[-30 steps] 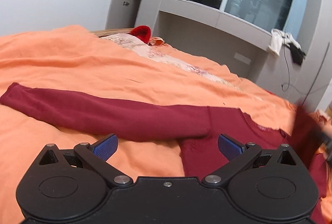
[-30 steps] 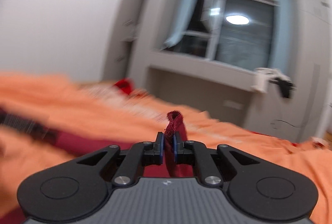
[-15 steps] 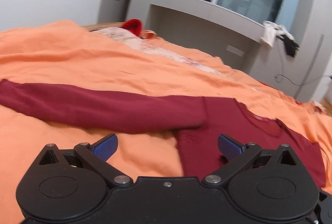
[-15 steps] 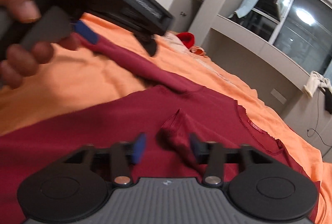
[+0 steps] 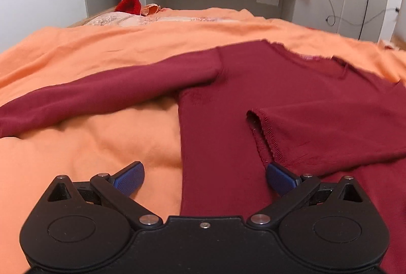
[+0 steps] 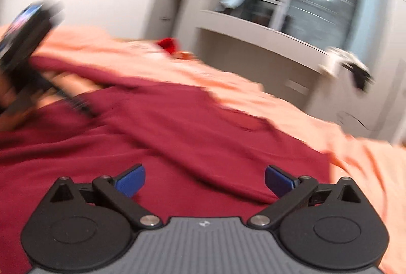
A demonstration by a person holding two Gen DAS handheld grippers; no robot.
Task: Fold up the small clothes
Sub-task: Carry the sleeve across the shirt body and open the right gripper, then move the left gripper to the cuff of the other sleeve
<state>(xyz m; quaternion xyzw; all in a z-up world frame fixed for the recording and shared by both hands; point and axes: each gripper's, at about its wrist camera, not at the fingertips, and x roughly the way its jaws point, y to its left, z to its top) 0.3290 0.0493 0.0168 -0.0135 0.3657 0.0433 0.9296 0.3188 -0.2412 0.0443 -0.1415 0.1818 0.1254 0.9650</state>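
The left gripper (image 5: 205,179) is tilting down over the maroon sweater (image 5: 291,106) spread on the orange blanket (image 5: 101,51), jaws wide, empty. Right of it, the right gripper (image 6: 205,179) is hovering over the sweater, jaws just spread apart, holding nothing.

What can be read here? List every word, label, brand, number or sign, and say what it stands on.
No text can be read in either view.
Neck label of the maroon sweater: pinkish patch, too small and blurred to read.
Emblem on the grey ribbed housing in the right wrist view: a small mark, no legible letters.
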